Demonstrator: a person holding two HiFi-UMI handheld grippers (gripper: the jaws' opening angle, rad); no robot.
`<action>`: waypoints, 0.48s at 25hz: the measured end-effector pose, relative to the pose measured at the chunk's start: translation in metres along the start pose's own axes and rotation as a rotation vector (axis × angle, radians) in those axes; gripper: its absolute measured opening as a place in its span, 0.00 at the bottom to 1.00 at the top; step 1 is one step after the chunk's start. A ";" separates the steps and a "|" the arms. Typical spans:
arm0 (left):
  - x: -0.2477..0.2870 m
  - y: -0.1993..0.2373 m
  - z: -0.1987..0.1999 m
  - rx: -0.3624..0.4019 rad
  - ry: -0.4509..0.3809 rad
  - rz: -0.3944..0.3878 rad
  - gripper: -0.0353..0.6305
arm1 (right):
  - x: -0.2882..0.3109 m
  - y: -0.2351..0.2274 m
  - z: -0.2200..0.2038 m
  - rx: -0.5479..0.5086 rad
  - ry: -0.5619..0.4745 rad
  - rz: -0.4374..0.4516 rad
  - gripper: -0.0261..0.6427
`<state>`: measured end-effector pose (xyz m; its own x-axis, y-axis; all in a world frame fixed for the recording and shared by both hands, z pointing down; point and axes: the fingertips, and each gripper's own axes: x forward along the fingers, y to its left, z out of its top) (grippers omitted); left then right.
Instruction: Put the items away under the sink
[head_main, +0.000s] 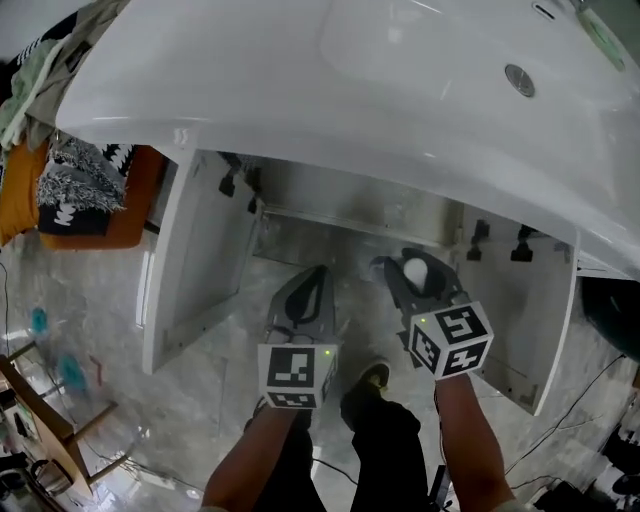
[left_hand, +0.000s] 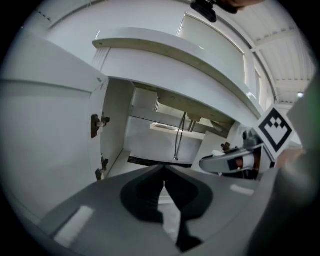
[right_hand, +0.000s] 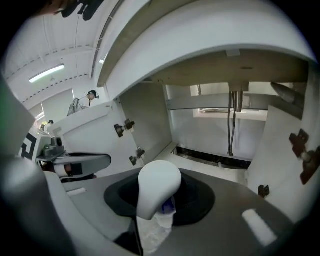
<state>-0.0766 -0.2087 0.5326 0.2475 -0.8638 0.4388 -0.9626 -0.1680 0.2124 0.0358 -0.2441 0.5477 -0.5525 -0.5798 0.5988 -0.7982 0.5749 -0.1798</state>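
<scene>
My right gripper (head_main: 411, 264) is clamped on the one white item (right_hand: 158, 186); its rounded head stands up between the jaws, which press it from both sides. It sits in the dark hollow just behind the fingertips, with a blue bit and something crinkled and white under the head. The item hangs in front of the open cabinet (head_main: 340, 225), below the front edge of the sink (head_main: 300, 90), between the two doors, and not yet inside. My left gripper (head_main: 309, 277) is beside it, apart from it, with its jaws closed on each other and nothing in them

The item's lower part is hidden by my jaws, so I cannot tell what it is. From the head view the sink covers the top and back of the cabinet. The hoses (right_hand: 231, 125) hanging inside are thin, and I cannot count them surely. In the right gripper view the left gripper shows only partly at the left edge. A person (right_hand: 85, 102) far off there is too small to make out

Counted: one item, two grippers, one sink with one drain (head_main: 519, 80). There are two doors, the left door (head_main: 195, 260) and the right door (head_main: 520, 310), both swung open. The left door has two hinges, an upper hinge (left_hand: 98, 125) and a lower hinge (left_hand: 101, 167). One orange basket (head_main: 95, 225) stands at the left
</scene>
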 end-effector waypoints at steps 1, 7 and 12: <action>0.004 0.002 -0.007 -0.004 -0.003 0.004 0.07 | 0.005 -0.003 -0.008 -0.004 0.004 -0.001 0.23; 0.041 0.020 -0.047 0.004 -0.078 0.011 0.07 | 0.036 -0.018 -0.034 -0.060 -0.024 -0.034 0.23; 0.074 0.030 -0.076 0.051 -0.122 -0.023 0.07 | 0.062 -0.035 -0.055 -0.064 -0.074 -0.037 0.23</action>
<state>-0.0791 -0.2412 0.6381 0.2572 -0.9102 0.3245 -0.9621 -0.2096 0.1747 0.0424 -0.2686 0.6340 -0.5409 -0.6408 0.5448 -0.8027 0.5868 -0.1068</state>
